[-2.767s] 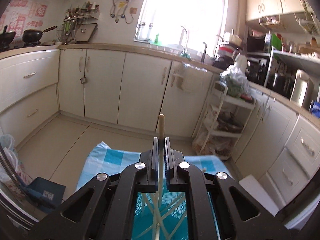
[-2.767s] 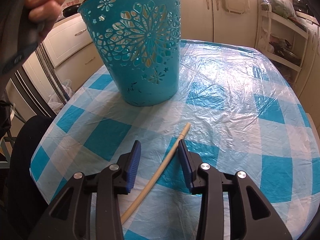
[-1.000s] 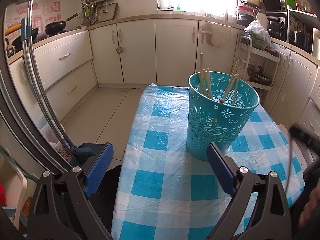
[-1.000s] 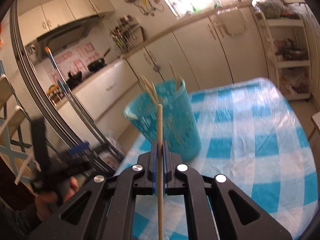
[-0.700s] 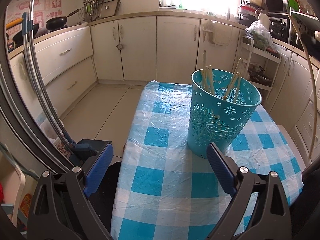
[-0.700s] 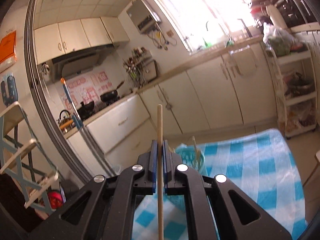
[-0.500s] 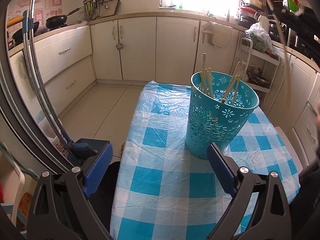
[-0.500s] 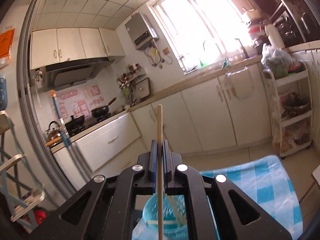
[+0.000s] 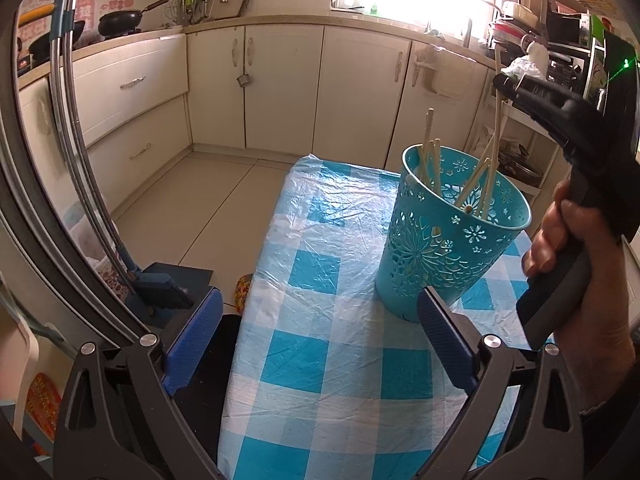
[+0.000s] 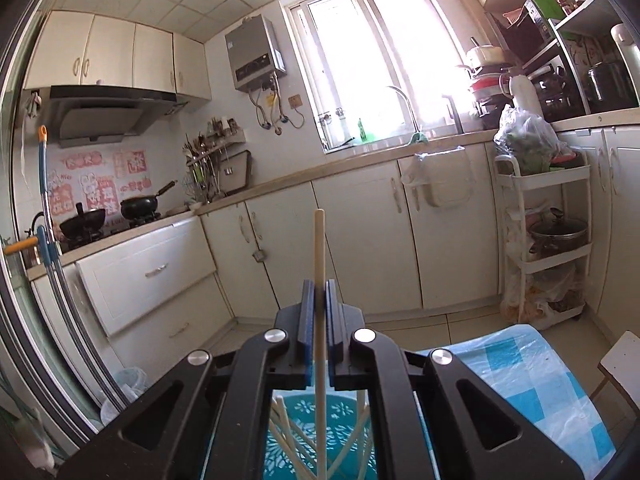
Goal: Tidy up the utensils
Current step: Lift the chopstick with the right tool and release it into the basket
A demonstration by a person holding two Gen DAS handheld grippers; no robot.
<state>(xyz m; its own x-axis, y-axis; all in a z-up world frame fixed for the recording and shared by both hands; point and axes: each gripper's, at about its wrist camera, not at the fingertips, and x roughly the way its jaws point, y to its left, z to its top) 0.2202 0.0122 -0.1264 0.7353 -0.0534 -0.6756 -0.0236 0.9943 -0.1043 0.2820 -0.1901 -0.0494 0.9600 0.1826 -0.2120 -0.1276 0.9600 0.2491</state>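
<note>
Daylit kitchen, strong fisheye bend in both views.
The window [image 10: 372, 60] blows out to white glare, hazing the wall beside it; cabinets [image 9: 280, 88] curve near dark vignetted corners, and the plastic-covered bench [image 9: 320, 320] shows soft sheen; focus stays crisp.

the right claw [image 10: 319, 312] has carried its chopstick [image 10: 319, 248] over the basket [image 9: 448, 248].

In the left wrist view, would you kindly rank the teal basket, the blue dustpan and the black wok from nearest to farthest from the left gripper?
From the left gripper:
1. Blue dustpan, on the floor by the left finger.
2. Teal basket, on the table, right; too close to the dustpan to call.
3. Black wok, far counter, upper left.
</note>
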